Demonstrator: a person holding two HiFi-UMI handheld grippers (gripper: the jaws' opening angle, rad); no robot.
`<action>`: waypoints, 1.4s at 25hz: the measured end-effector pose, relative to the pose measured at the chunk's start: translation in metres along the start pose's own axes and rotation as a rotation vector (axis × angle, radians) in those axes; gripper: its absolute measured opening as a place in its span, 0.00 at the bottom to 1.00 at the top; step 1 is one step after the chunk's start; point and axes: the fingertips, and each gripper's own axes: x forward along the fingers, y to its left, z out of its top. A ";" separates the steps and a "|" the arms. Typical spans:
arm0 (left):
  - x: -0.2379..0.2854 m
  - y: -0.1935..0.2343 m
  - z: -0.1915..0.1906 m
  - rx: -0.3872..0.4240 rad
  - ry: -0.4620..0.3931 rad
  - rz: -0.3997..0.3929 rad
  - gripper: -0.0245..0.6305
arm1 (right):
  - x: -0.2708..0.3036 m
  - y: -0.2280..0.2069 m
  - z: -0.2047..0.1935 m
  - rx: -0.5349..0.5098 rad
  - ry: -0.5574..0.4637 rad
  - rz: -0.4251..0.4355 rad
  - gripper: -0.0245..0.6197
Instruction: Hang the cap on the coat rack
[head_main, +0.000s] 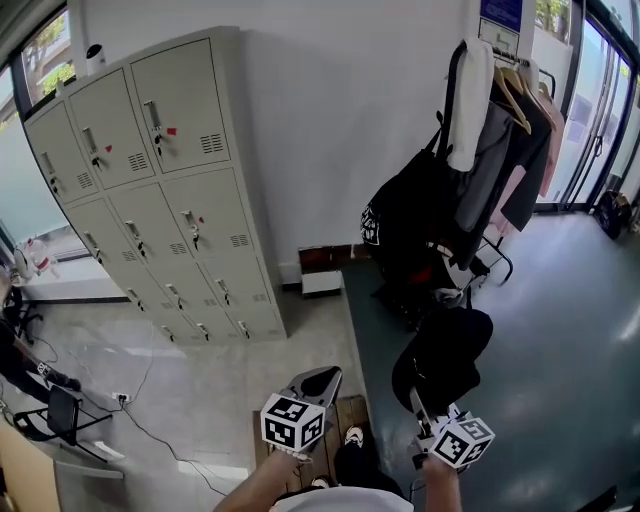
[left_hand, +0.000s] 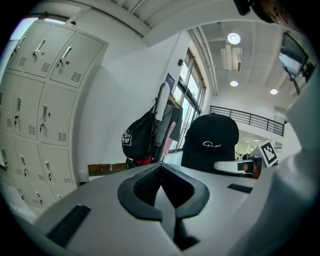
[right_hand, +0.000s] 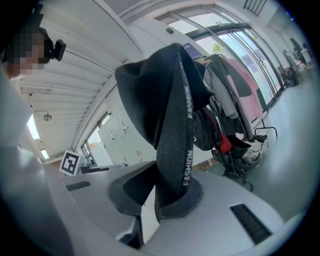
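**Lockers (head_main: 150, 180) on one side, coat rack (head_main: 500, 130) on the other, cap (head_main: 445, 355) in the right claw (head_main: 420, 397)**

Grey lockers stand against the white wall (head_main: 330, 120) at the left of the head view. The coat rack stands at the right of that wall, beside the glass doors (head_main: 600, 110). It is loaded with dark clothes (head_main: 510, 160), a white garment (head_main: 470, 95) and a black bag (head_main: 400, 225).

The black cap is low in the head view, over the grey-green floor (head_main: 560, 330). It is below the coat rack and well apart from it. The right claw is clamped on it from underneath. In the right gripper view the cap (right_hand: 165, 100) rises tilted out of the right claw (right_hand: 152, 202), and its jaws pinch a black band (right_hand: 187, 150) printed with the word FASHION. Behind the cap the coat rack (right_hand: 225, 90) shows with its clothes.

The left claw (head_main: 322, 376) is held just left of the cap, apart from it. In the left gripper view its jaws (left_hand: 161, 169) are together with nothing between them. That view also shows the cap (left_hand: 212, 142) to the right, with a small white mark on its front, and the coat rack (left_hand: 162, 107) farther back by the wall.
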 end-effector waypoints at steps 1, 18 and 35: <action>0.010 0.005 0.007 0.003 0.001 0.001 0.04 | 0.008 -0.007 0.009 0.007 -0.011 0.001 0.06; 0.171 0.037 0.099 0.073 -0.002 0.019 0.04 | 0.109 -0.112 0.135 -0.080 -0.062 0.082 0.07; 0.278 0.062 0.146 0.087 0.018 -0.092 0.04 | 0.215 -0.141 0.267 -0.263 -0.138 0.111 0.07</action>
